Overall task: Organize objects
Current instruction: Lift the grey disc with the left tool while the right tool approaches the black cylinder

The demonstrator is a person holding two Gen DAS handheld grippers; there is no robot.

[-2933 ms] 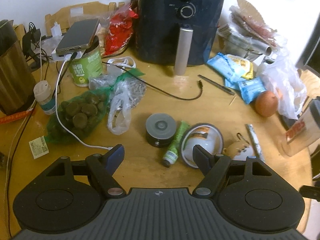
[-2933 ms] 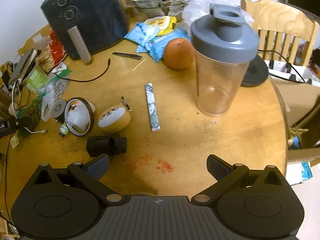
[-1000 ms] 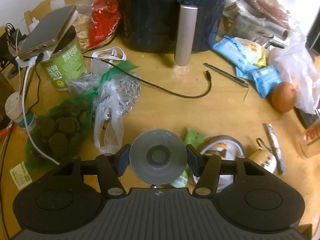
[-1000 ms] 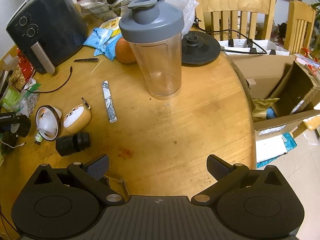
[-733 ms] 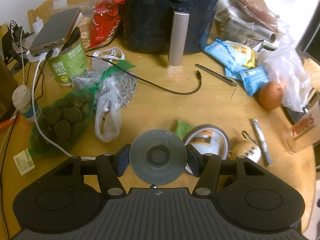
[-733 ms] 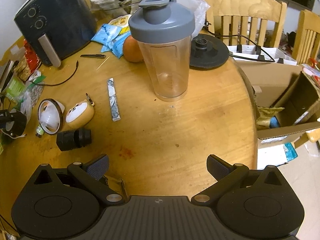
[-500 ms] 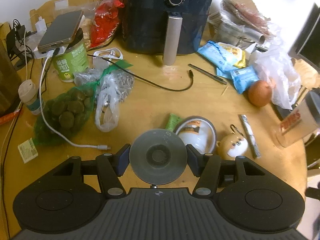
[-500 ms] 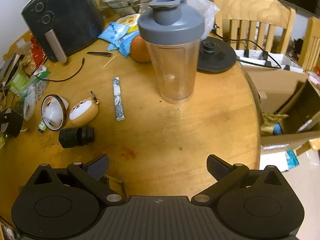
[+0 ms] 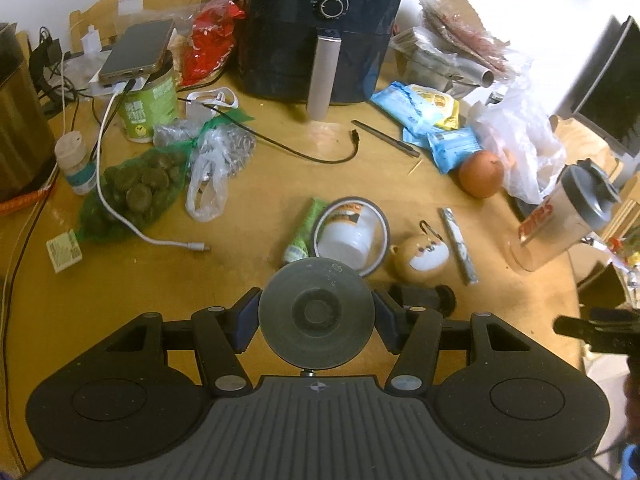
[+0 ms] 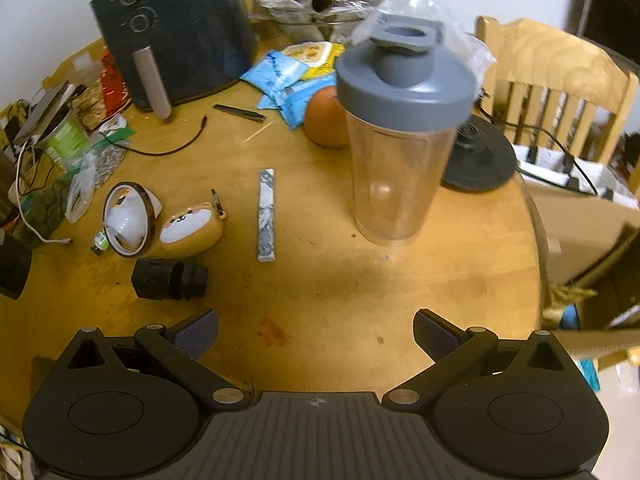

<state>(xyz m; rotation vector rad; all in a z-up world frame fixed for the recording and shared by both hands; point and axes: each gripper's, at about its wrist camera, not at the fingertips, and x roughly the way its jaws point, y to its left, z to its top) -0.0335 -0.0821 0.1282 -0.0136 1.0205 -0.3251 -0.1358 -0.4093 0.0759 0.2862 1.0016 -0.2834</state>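
Observation:
My left gripper point(image 9: 317, 316) is shut on a round grey disc case point(image 9: 316, 292), held above the wooden table point(image 9: 120, 300) with its lid facing the camera. Just beyond it lie a green tube point(image 9: 304, 226), a white cup inside a tape ring point(image 9: 352, 232), a dog-faced pouch point(image 9: 424, 258) and a black cylinder point(image 10: 168, 280). My right gripper point(image 10: 316, 328) is open and holds nothing, over the table's near edge. A clear shaker bottle point(image 10: 400, 132) with a grey lid stands ahead of it.
At the back stands a black air fryer point(image 9: 324, 28). A green net bag point(image 9: 136, 192), plastic bags, cables and a phone on a green can point(image 9: 138, 52) crowd the left. An orange point(image 9: 480, 174), blue packets and a sachet stick point(image 10: 267, 216) lie right. Chairs and cardboard boxes stand beyond the edge.
My left gripper took hold of the disc case, then rose and drew back with it. The right gripper stayed open and rolled a little, shifting the shaker bottle in its view.

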